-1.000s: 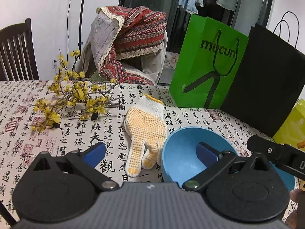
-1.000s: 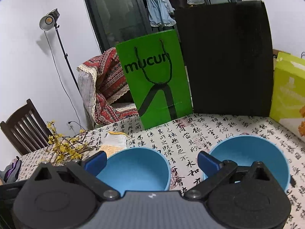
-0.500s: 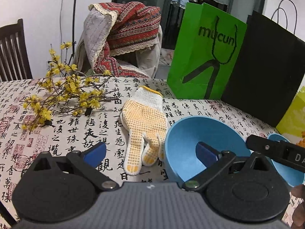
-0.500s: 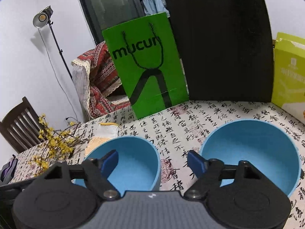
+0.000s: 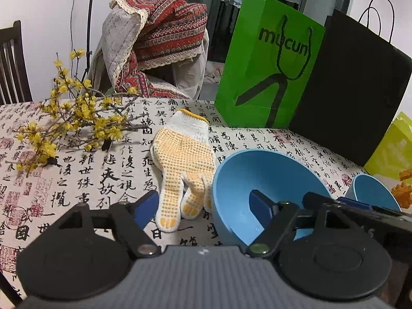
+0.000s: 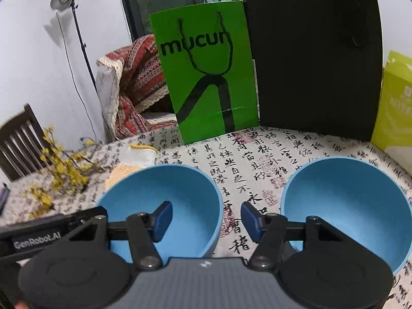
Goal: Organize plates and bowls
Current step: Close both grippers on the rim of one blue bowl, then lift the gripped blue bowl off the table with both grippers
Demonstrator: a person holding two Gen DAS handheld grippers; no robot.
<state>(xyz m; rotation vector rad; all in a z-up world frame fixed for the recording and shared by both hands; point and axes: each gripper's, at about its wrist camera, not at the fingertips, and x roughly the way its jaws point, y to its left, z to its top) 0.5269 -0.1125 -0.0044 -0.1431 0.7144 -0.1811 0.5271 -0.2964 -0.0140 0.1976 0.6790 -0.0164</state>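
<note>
Right gripper (image 6: 206, 221) spread wide, straddling the rim of the left bowl (image 6: 164, 206), nothing pinched. Left gripper (image 5: 203, 206) spread too, empty, one finger hanging over that same bowl (image 5: 260, 188) beside the glove (image 5: 182, 164). Second bowl (image 6: 345, 206) just right of the first, apart from it. Looks like light, stiff, smooth plastic, probably slippery; best pinched at the thin rim, wall between the pads.
</note>
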